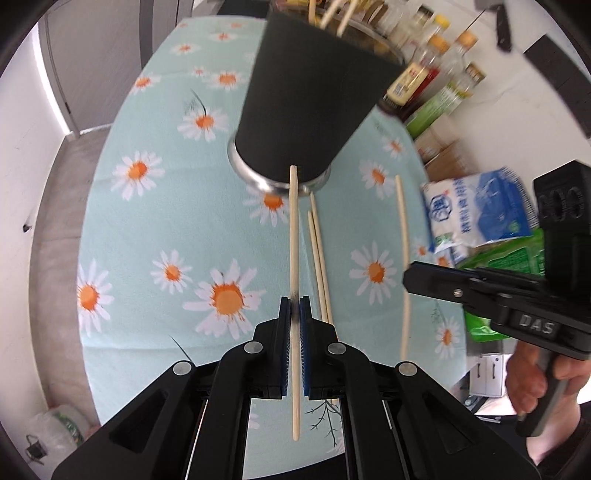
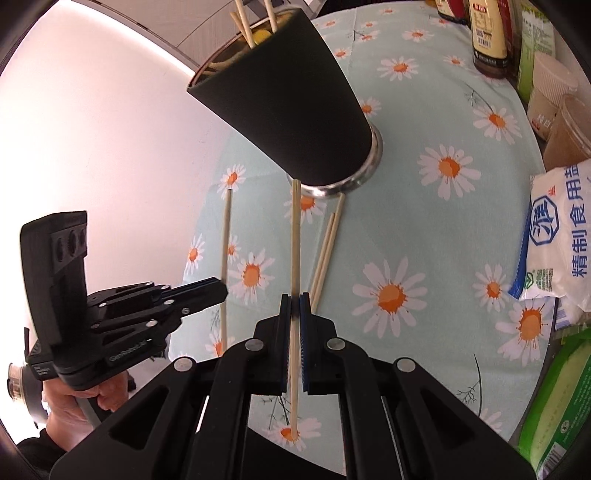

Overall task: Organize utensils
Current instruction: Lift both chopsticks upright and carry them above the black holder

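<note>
A tall black cup [image 1: 310, 99] with a metal base stands on the daisy tablecloth [image 1: 155, 206] and holds several wooden chopsticks. My left gripper [image 1: 294, 310] is shut on one chopstick [image 1: 293, 229] that points toward the cup's base. My right gripper [image 2: 294, 306] is shut on another chopstick [image 2: 295, 236], also pointing at the cup [image 2: 288, 103]. Two chopsticks [image 1: 318, 258] lie together on the cloth, also seen in the right wrist view [image 2: 325, 251]. The chopstick held by the right gripper shows in the left view [image 1: 403, 236].
Sauce bottles [image 1: 424, 77] stand behind the cup at the right. A white and blue salt bag [image 1: 476, 210] and a green packet [image 1: 506, 258] lie at the table's right edge. Plastic tubs [image 2: 554, 96] stand near the bottles [image 2: 487, 33].
</note>
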Demonstrator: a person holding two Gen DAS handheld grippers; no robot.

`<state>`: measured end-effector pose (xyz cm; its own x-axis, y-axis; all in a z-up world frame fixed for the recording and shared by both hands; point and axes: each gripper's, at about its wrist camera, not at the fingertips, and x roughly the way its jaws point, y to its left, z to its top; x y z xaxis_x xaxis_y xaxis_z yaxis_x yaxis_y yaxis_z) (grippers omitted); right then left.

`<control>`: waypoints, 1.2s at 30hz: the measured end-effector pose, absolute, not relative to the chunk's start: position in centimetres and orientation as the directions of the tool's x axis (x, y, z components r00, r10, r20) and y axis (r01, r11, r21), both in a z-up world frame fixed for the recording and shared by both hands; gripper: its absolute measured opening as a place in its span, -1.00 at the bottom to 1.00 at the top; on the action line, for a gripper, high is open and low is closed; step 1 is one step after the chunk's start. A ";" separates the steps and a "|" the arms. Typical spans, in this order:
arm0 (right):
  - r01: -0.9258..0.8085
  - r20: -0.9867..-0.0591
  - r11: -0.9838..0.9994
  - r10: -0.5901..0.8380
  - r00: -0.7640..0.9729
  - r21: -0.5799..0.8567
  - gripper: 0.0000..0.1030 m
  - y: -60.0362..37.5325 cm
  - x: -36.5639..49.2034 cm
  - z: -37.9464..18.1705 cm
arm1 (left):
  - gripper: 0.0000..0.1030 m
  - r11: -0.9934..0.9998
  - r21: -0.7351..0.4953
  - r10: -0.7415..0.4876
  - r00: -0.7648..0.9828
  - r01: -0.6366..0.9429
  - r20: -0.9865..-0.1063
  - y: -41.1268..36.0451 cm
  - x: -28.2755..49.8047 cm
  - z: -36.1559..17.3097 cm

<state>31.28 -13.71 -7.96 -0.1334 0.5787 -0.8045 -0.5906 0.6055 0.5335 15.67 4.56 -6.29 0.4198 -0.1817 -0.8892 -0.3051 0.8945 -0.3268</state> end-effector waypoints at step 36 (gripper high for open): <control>-0.638 -0.507 0.608 0.779 0.368 0.471 -0.89 -10.3 33.4 4.9 | -0.93 0.924 -0.378 -0.252 0.846 0.065 -0.470 10.1 18.7 6.8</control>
<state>33.43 -10.27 4.88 0.3680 0.7791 -0.5074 -0.6385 0.6085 0.4713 18.71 10.14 6.76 0.8460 -0.2519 -0.4700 0.0650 0.9236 -0.3779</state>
